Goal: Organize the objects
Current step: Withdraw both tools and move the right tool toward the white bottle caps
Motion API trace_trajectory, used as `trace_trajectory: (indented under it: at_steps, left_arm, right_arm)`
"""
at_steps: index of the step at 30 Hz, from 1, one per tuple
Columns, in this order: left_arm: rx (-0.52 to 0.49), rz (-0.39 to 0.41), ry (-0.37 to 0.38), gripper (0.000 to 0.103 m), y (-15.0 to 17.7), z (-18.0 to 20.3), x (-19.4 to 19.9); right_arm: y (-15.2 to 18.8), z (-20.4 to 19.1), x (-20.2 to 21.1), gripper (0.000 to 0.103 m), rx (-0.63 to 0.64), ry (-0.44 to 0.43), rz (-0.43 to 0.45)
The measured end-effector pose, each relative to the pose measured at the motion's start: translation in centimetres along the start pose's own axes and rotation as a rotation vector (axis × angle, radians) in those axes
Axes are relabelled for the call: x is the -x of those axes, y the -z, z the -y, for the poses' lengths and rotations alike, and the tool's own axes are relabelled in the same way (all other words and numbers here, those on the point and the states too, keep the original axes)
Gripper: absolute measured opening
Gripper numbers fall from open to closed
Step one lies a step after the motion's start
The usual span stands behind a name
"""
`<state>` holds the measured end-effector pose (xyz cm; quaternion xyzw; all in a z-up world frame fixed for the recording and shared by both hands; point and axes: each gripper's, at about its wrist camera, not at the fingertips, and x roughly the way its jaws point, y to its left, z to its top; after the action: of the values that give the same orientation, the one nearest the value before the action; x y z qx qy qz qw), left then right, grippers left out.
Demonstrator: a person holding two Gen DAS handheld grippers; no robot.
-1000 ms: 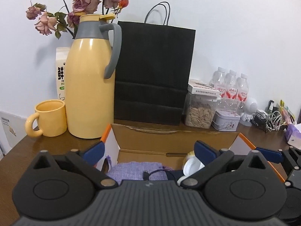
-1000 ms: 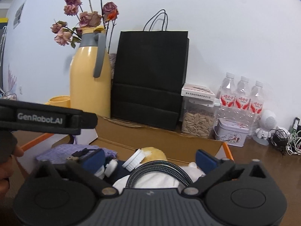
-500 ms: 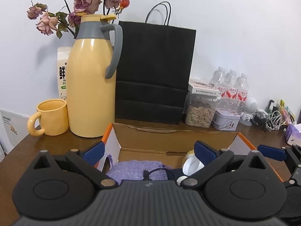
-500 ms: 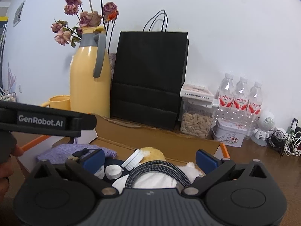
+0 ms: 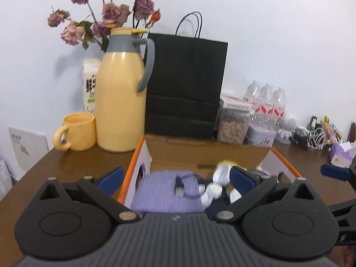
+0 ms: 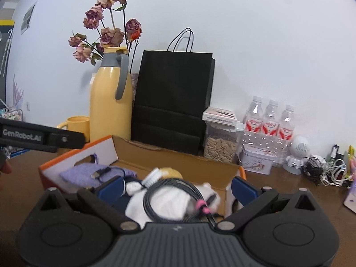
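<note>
1. Both grippers had risen and drawn back since the earlier frames, so more of the cardboard box (image 5: 142,155) interior showed in both wrist views.
2. "GenRobot.AI" was printed in white on the left gripper (image 6: 42,138); its jaws stood apart, empty.
3. Right gripper (image 6: 178,188) jaws were likewise apart, holding nothing.
4. Inside the orange-edged box lay a woven purple pouch (image 5: 164,191), a USB plug (image 5: 179,189) resting on it, metal end pointing toward the camera.
5. A braided dark cable (image 6: 171,191) coiled over white cloth (image 6: 169,202) there.
6. Behind, on the brown surface (image 5: 66,166), stood a smooth yellow jug (image 5: 120,102).
</note>
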<state>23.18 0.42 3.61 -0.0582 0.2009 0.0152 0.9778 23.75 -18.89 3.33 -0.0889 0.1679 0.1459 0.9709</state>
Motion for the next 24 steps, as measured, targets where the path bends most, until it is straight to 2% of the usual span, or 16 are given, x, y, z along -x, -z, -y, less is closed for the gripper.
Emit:
trace_trajectory:
  at_steps: [11,19,20,24]
  left_arm:
    - [-0.046,-0.105,-0.045,0.103,4.1,-0.8,3.6]
    - [-0.049,-0.185,-0.073,0.103,6.5,-1.3,4.9]
    - [-0.049,-0.191,-0.079,0.103,6.7,-1.4,5.1]
    - [-0.043,-0.204,-0.096,0.103,7.1,-1.5,5.5]
  right_arm:
    - [5.4,2.6,4.4,0.103,0.002,0.060,-0.132]
    - [8.4,4.6,3.9,0.103,-0.004,0.085,-0.237]
    - [8.6,4.8,3.5,0.102,-0.006,0.091,-0.261]
    - [9.1,5.9,1.5,0.088,-0.041,0.094,-0.316]
